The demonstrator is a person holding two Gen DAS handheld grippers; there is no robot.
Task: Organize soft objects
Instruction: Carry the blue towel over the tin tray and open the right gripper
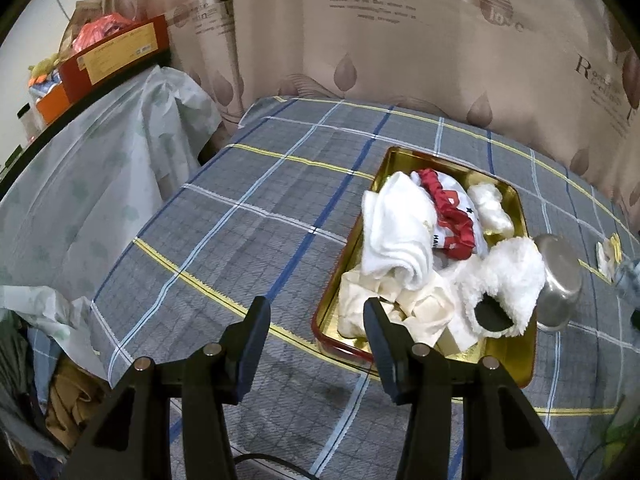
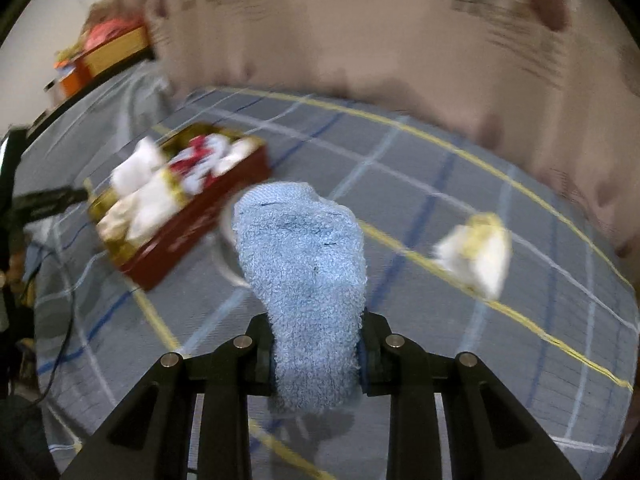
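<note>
On the plaid cloth (image 1: 248,216), the left gripper (image 1: 316,320) gapes empty; the right gripper (image 2: 316,344) pinches a blue sock (image 2: 300,256)

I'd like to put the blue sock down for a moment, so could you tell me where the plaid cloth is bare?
The plaid cloth is bare left of the tin tray, back to the curtain. A smaller patch lies between the tray and the white-and-yellow bundle. The tray is heaped, with a metal bowl against its right side.
</note>
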